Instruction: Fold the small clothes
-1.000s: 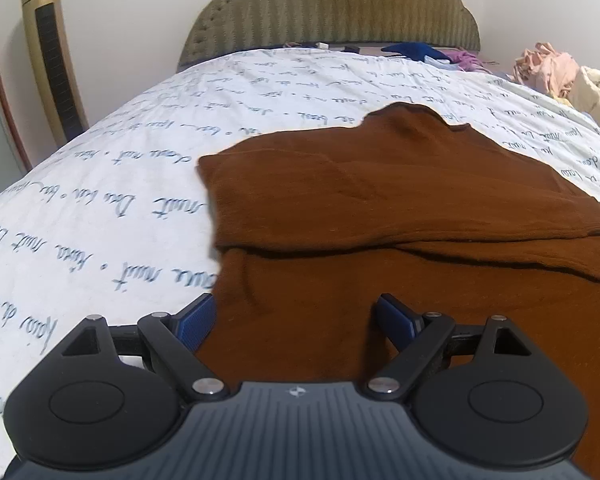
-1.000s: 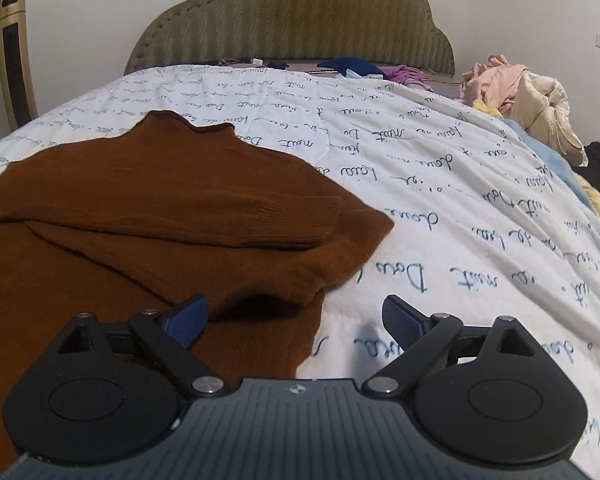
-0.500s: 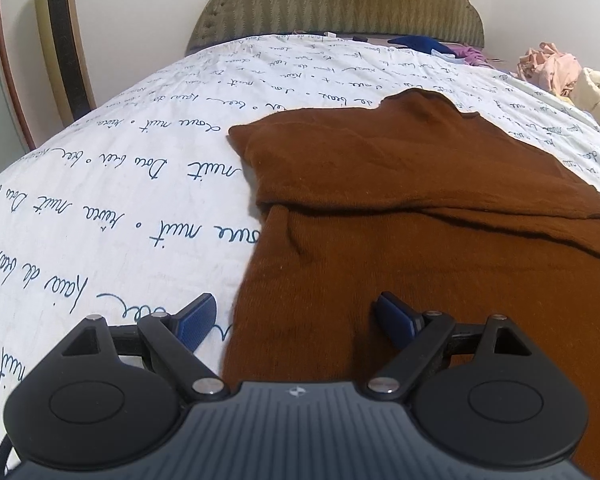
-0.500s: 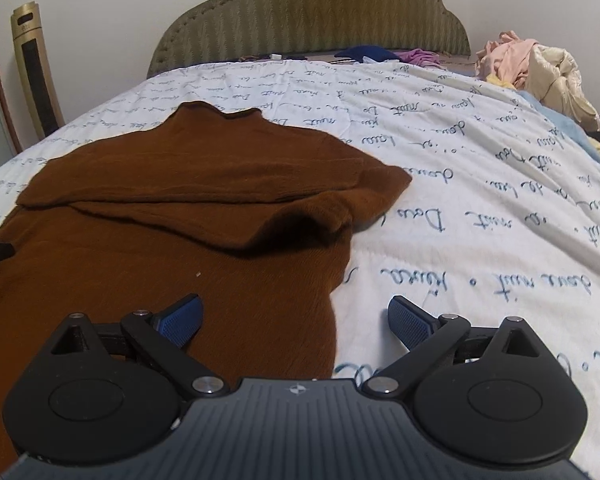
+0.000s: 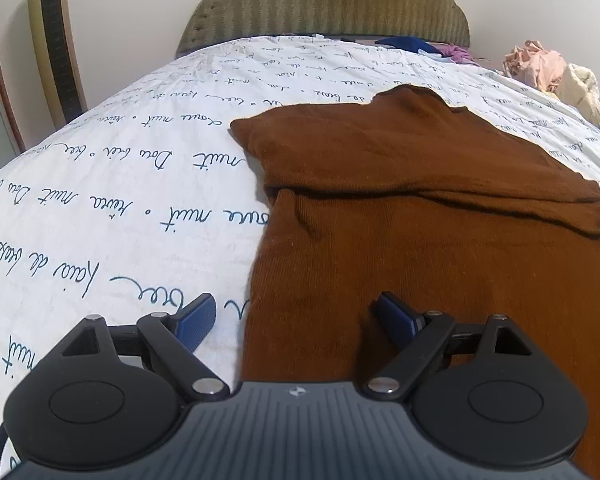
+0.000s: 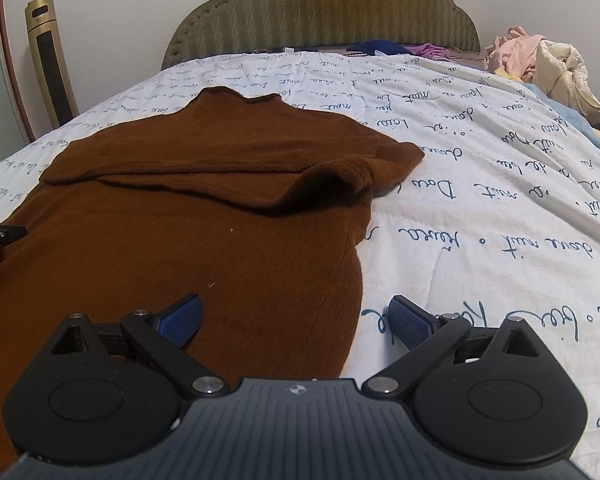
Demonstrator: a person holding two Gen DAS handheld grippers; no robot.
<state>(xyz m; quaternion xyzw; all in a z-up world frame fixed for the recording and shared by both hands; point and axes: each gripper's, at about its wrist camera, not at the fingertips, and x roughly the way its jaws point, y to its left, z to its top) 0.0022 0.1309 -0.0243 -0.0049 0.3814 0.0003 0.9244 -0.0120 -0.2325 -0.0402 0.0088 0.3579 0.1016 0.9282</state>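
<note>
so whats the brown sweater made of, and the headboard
Brown sweater: looks like a soft fine-rib knit, matte, with faint vertical ribs and limp folds; wool or acrylic, can't tell. Headboard: seems upholstered in olive zigzag-woven fabric, with a studded edge.

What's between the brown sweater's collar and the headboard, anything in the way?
Only bare printed bedsheet lies between the brown sweater collar and the headboard; the right wrist view shows it best. The loose clothes sit off to the side.
</note>
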